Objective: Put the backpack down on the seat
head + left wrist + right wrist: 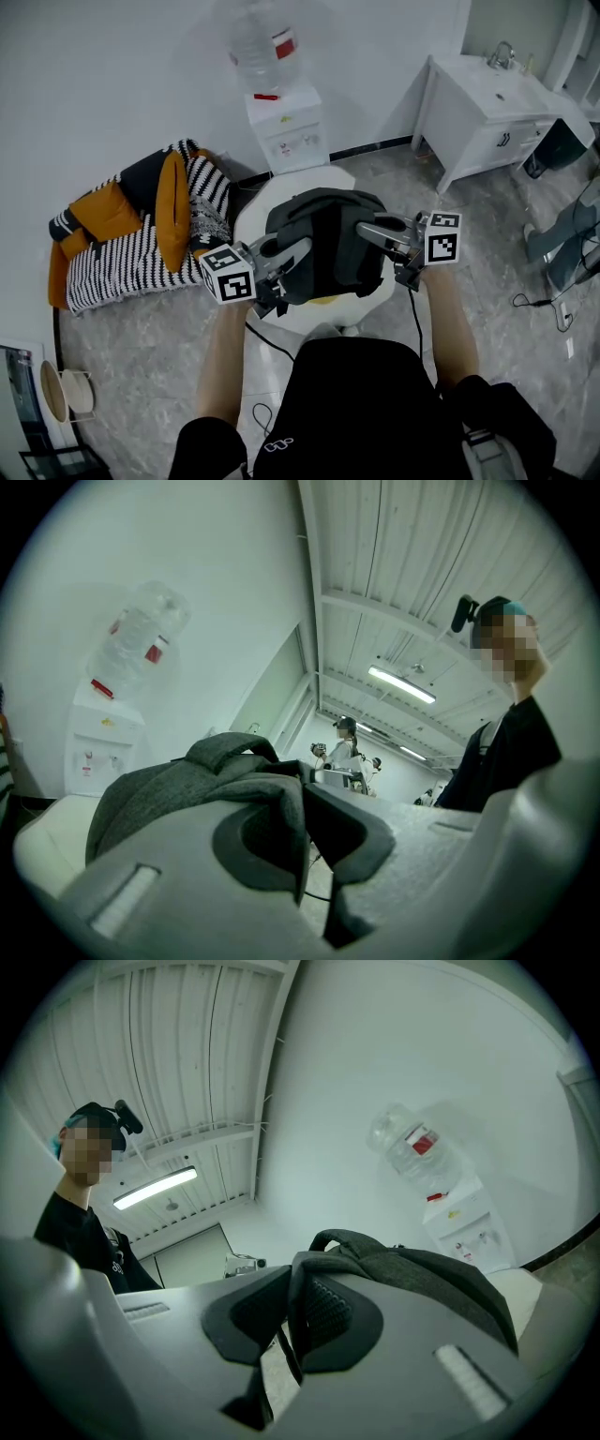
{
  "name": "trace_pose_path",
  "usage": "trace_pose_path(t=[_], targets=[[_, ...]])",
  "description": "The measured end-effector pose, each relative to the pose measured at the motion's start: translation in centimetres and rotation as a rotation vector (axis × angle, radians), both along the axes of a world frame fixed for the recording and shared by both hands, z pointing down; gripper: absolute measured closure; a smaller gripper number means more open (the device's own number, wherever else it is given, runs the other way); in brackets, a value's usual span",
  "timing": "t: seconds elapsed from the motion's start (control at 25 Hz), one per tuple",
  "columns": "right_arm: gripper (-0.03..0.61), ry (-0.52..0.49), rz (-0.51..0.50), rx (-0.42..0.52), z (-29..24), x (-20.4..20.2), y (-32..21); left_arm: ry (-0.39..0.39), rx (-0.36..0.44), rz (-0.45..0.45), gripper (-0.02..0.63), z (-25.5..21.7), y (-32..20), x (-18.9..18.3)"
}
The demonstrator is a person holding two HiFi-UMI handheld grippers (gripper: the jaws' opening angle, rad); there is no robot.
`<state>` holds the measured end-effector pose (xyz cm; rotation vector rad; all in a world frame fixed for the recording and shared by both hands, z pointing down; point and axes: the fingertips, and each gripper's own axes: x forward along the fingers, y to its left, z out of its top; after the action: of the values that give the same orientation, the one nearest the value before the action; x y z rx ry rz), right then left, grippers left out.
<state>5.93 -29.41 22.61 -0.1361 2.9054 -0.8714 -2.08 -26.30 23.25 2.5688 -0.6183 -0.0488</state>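
Grip check: pinching a fold of soft grey backpack [323, 211] fabric in each of left gripper [300, 247] and right gripper [364, 231], holding it over the round white seat [249, 214], probably handling light, floppy, sagging, best taken by straps.

Back: water dispenser [286, 131] stands just behind the white seat [323, 178], against the wall [112, 75]; no way through.
Left: striped sofa [122, 267] with an orange cushion [172, 211] sits just beside the seat.
Right: bare marble floor [469, 234] lies open up to the white sink cabinet [487, 108].
Seat top: gray backpack [323, 239] covers most of it; only the rim shows bare.
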Motion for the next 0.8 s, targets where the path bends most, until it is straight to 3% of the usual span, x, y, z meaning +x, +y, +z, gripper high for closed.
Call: trace_pose_path(t=[0.6, 0.8], targets=[[0.540, 0.029, 0.019, -0.025, 2.0, 0.1, -0.7, -0.031, -0.029, -0.006, 0.583, 1.5, -0.7, 0.0], [0.540, 0.071, 0.026, -0.074, 3.4, -5.3, -3.4, -0.019, -0.059, -0.012, 0.583, 2.8, -3.6, -5.5]])
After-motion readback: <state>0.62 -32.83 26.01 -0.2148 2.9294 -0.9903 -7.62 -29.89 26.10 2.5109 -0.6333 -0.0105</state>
